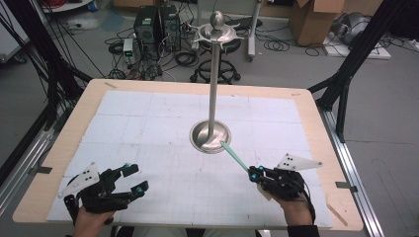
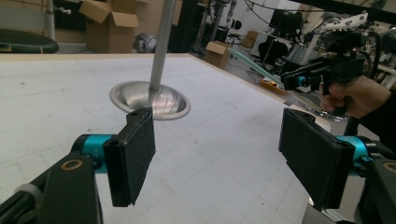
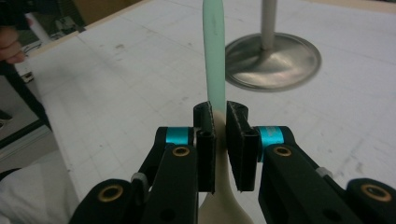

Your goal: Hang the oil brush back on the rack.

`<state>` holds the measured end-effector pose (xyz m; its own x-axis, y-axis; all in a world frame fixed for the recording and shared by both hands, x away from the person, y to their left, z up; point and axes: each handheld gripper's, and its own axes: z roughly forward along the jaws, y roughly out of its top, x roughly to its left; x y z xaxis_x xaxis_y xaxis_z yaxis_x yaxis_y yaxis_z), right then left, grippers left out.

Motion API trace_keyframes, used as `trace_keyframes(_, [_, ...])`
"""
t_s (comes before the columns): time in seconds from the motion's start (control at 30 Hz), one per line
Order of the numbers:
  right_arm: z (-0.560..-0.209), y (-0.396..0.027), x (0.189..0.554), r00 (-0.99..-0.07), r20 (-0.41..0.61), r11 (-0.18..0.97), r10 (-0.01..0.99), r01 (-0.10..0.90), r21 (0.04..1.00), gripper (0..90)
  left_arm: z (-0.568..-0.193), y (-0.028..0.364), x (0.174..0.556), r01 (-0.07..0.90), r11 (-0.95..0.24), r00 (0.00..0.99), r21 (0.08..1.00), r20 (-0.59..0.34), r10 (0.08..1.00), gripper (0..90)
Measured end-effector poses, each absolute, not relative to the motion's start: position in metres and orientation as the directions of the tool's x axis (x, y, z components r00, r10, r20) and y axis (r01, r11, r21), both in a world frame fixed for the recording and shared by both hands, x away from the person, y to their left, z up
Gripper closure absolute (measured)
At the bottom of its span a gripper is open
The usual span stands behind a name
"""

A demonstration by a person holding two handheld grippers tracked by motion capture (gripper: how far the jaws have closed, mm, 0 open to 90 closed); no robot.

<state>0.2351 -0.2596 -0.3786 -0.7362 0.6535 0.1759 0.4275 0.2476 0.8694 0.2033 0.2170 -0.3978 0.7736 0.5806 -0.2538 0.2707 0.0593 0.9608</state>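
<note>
Spoon [image 3: 214,51] is clamped by the right gripper [image 1: 255,174], handle toward the stand [image 1: 213,84], probably for hanging; left gripper [image 1: 132,179] waits with jaws apart.

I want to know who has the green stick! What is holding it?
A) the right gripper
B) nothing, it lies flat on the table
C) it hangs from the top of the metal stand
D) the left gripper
A: in the right gripper view, the right gripper has its jaws shut on the green stick, which points toward the metal stand.
</note>
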Motion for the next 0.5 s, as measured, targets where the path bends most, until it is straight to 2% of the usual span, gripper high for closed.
trace_keyframes(0.13, [-0.373,-0.249,0.231,-0.774,0.166,0.260,0.611,0.394,0.881,82.2,-0.392,0.210,0.203,0.250,0.071,0.791,0.966,-0.246,0.560,24.5])
trace_keyframes(0.5, [-0.361,-0.224,0.221,-0.862,0.156,0.251,0.481,0.306,0.918,82.1,-0.374,0.180,0.211,0.259,0.077,0.866,0.963,-0.267,0.424,28.9])
